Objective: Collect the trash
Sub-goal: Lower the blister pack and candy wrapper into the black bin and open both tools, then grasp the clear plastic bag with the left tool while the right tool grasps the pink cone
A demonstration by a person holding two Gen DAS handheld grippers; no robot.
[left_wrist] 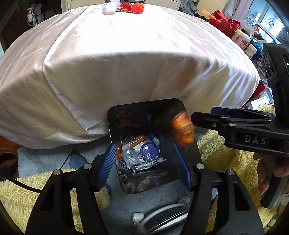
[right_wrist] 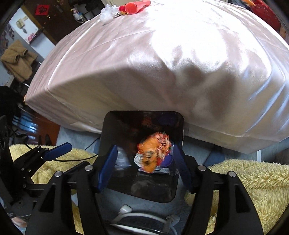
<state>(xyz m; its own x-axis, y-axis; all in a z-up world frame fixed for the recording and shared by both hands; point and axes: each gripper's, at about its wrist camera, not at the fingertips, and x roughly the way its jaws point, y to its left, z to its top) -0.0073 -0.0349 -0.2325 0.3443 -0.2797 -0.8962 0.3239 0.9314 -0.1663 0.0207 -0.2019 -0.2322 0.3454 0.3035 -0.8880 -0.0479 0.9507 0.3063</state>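
A black trash bin (left_wrist: 191, 150) (right_wrist: 106, 137) stands on the floor against the white-draped table (left_wrist: 126, 63) (right_wrist: 162, 63). It holds several wrappers and a purple lid (left_wrist: 150, 150). A blurred orange wrapper (left_wrist: 183, 127) (right_wrist: 153, 153) is in mid-air over the bin, free of both grippers. My left gripper (left_wrist: 144, 159) is open above the bin. My right gripper (right_wrist: 144, 159) is open above the bin too; it shows at the right of the left wrist view (left_wrist: 194, 119). More trash lies at the table's far end: a clear plastic wad (left_wrist: 109, 8) (right_wrist: 107, 12) and red items (left_wrist: 137, 8) (right_wrist: 133, 8).
Yellow fluffy blankets (left_wrist: 225, 153) (right_wrist: 243, 177) lie on both sides of the bin. A white cable and charger (left_wrist: 159, 215) (right_wrist: 144, 217) lie on the grey mat in front. Red baskets and boxes (left_wrist: 234, 30) crowd the right side.
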